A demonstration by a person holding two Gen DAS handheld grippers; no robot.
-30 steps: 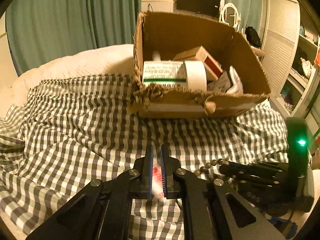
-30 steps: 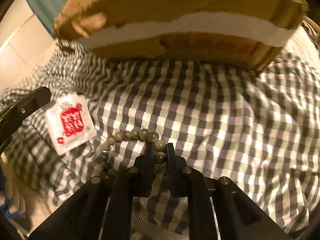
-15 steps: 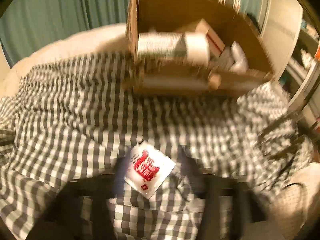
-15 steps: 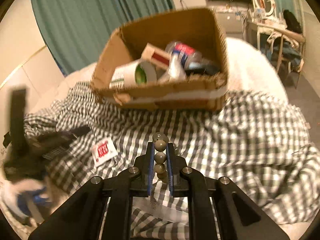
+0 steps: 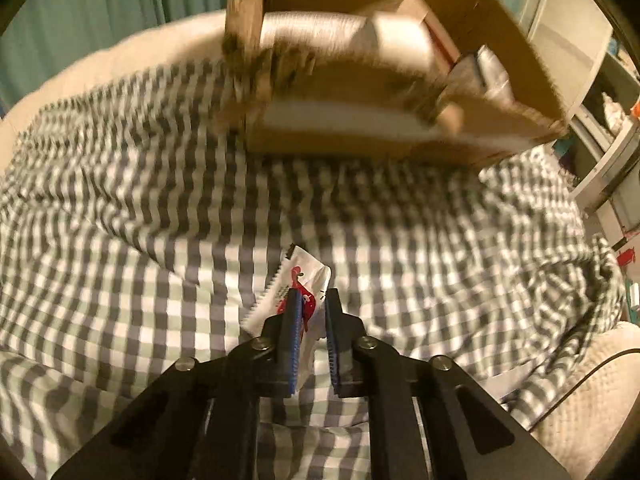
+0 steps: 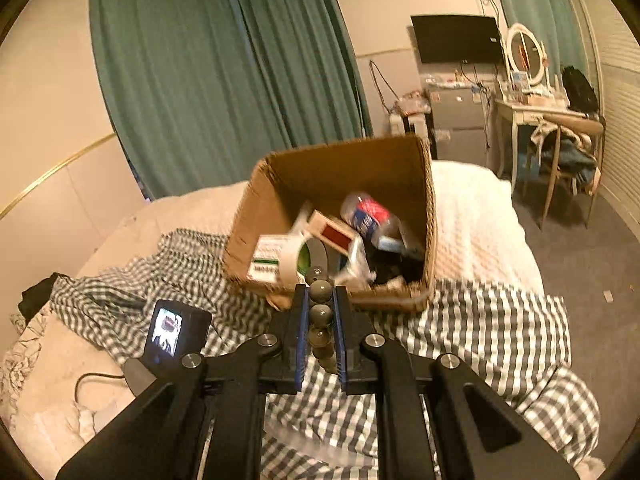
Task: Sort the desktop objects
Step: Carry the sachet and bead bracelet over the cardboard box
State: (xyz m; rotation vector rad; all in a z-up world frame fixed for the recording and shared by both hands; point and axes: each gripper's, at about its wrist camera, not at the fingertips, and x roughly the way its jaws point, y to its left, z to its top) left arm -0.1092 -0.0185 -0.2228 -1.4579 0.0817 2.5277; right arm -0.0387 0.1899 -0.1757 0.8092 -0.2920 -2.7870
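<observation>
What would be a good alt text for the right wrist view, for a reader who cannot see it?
The right tongs are shut on a string of round beads, raised in front of an open cardboard box full of small items. The box stands on a checkered cloth over a bed, with green curtains behind.

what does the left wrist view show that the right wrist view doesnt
Only the left wrist view: the left tongs, jaws closing, with a white sachet with red print between them, just above the checked cloth.

Only the right wrist view: the right tongs shut on a string of grey-green beads, a small lit screen, the dark monitor and the dressing table.

Both: the open cardboard box filled with packets and a tape roll, the checked cloth, the teal curtains.
</observation>
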